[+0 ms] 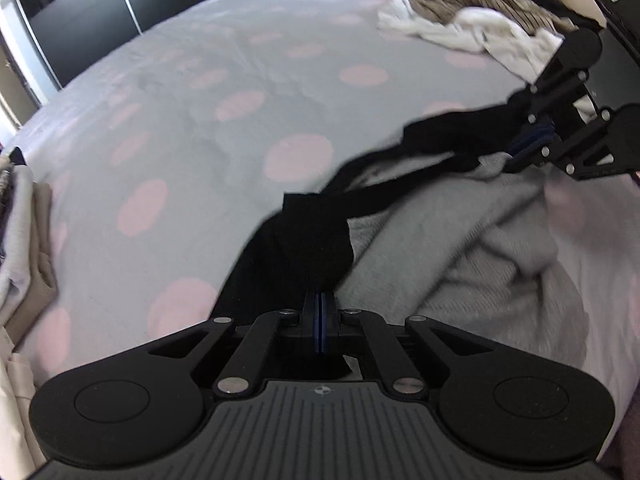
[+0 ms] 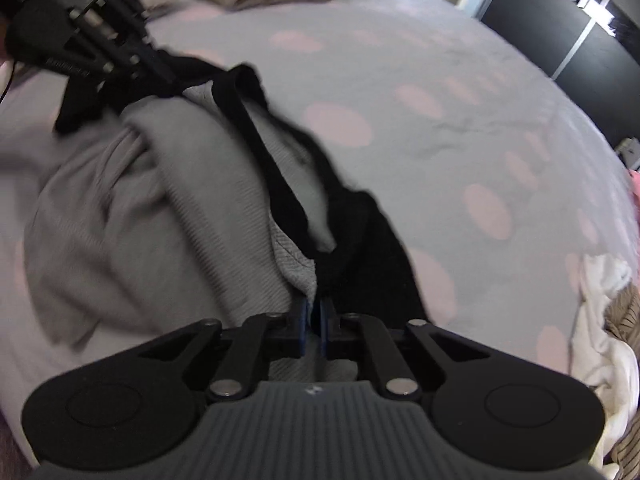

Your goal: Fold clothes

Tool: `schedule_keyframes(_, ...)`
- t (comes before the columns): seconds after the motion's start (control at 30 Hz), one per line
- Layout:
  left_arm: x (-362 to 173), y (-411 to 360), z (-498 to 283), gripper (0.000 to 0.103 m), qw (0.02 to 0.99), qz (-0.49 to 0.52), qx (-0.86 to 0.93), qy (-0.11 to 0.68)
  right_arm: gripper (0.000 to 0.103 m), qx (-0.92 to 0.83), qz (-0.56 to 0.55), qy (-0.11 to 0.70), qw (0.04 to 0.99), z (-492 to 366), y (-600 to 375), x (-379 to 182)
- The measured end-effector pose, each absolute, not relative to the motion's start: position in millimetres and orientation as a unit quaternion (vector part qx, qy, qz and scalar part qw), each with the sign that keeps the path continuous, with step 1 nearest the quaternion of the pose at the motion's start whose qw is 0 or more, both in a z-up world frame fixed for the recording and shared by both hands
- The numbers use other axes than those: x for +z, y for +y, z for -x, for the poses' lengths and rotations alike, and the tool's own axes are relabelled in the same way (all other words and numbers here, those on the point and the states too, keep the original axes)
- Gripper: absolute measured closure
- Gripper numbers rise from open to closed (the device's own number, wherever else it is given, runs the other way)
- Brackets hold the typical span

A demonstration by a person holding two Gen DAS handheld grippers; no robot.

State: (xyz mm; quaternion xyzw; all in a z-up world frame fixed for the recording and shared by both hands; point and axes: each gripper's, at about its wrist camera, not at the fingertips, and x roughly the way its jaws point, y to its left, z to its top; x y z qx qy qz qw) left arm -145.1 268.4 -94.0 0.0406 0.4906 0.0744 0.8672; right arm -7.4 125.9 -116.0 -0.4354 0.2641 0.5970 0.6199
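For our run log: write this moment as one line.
left gripper: shut on black garment | right gripper: shut on black garment | grey knit beneath

Each hand-held gripper (image 1: 320, 320) is matte black with silver screws, blue finger pads and a ribbed grey base.

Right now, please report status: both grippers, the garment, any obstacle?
Left gripper and right gripper shut on black garment, stretched between them. Grey sweater bunched underneath, may snag.
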Motion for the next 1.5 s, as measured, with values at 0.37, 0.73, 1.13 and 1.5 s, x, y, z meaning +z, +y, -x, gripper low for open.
schedule_keyframes(0.37, -64, 311, 148, 0.085, 0.896, 0.054, 0.108, 0.428, 0.078, 0.591, 0.332, 0.258, 0.688, -32, 112, -65)
schedule_keyframes(0.73, -89, 301, 141, 0.081, 0.875, 0.013, 0.092, 0.475, 0.077, 0.542, 0.399, 0.272, 0.688, -43, 120, -104)
schedule_keyframes(1.13, -95, 298, 139, 0.065, 0.868, 0.008, 0.083, 0.490, 0.094, 0.542, 0.411, 0.275, 0.680, -41, 121, -113)
schedule_keyframes(1.5, -76, 321, 149, 0.102, 0.880, 0.080, 0.139, 0.446, 0.100, 0.508, 0.401, 0.234, 0.725, -43, 119, -93)
